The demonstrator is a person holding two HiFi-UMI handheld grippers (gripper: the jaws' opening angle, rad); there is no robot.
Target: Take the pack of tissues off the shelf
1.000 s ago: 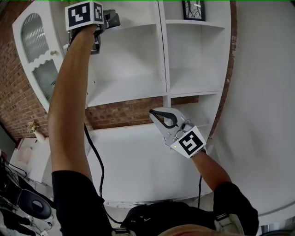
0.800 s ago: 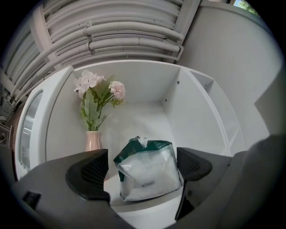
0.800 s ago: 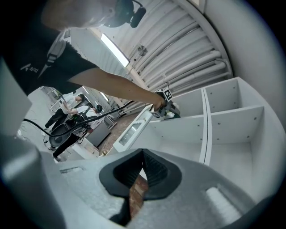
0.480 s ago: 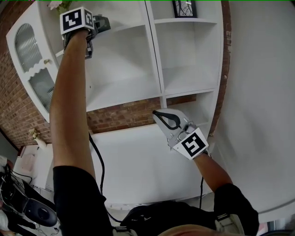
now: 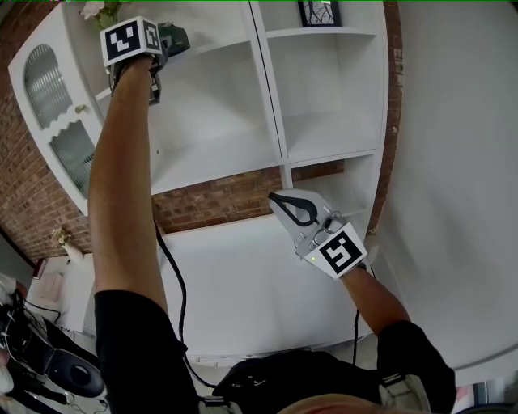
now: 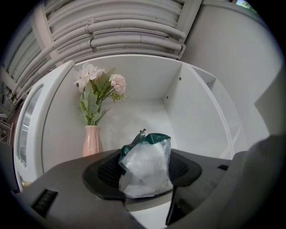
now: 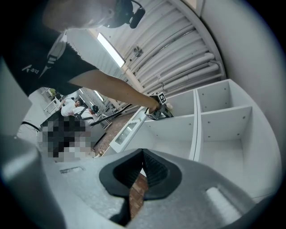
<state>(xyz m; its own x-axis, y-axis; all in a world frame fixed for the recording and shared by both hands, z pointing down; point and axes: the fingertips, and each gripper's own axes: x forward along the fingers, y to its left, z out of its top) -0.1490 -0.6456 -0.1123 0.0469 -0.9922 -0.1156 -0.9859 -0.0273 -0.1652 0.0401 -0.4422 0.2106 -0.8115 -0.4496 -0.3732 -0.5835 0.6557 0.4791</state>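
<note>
The pack of tissues (image 6: 149, 161), clear plastic with a green top, sits between the pads of my left gripper (image 6: 145, 173), whose jaws have just been closing onto it. In the head view this left gripper (image 5: 166, 40) is raised at arm's length to the top shelf (image 5: 218, 48) of the white unit, with the green pack (image 5: 176, 34) showing at its tip. My right gripper (image 5: 285, 200) hangs lower, in front of the brick strip, its pads (image 7: 149, 172) pressed together with nothing between them.
A pink vase of flowers (image 6: 91, 141) stands at the back left of the same compartment. A framed picture (image 5: 317, 12) is in the upper right compartment. A glass-paned cabinet door (image 5: 48, 105) stands open at left. A white counter (image 5: 243, 283) lies below.
The left gripper's jaws have closed in, and the green pack now shows at its tip. The head view has shifted a little; the right gripper stays about where it was.
</note>
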